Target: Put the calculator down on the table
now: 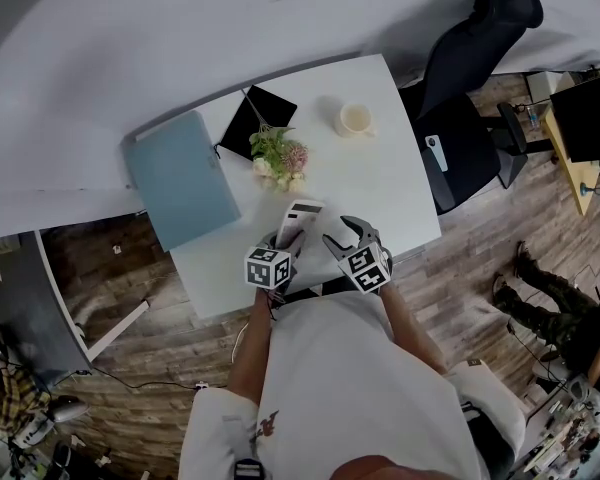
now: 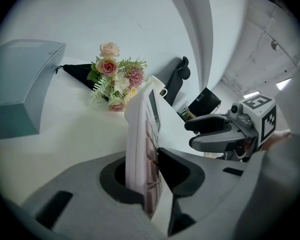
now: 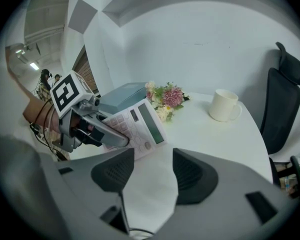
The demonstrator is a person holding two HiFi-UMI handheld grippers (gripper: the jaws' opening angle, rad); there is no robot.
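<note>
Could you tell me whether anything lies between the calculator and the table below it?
Nothing visible does: the table under the calculator, held in the left tool, is bare; the flowers lie farther off.

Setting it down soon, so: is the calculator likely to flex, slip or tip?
The calculator looks a rigid slab, so it probably won't flex. Held on edge in the left hand-held gripper, it would likely topple flat once released.

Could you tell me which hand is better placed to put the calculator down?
Left: the left tongs hold the white plastic calculator tilted over the white table; the right tongs stand open and empty.
</note>
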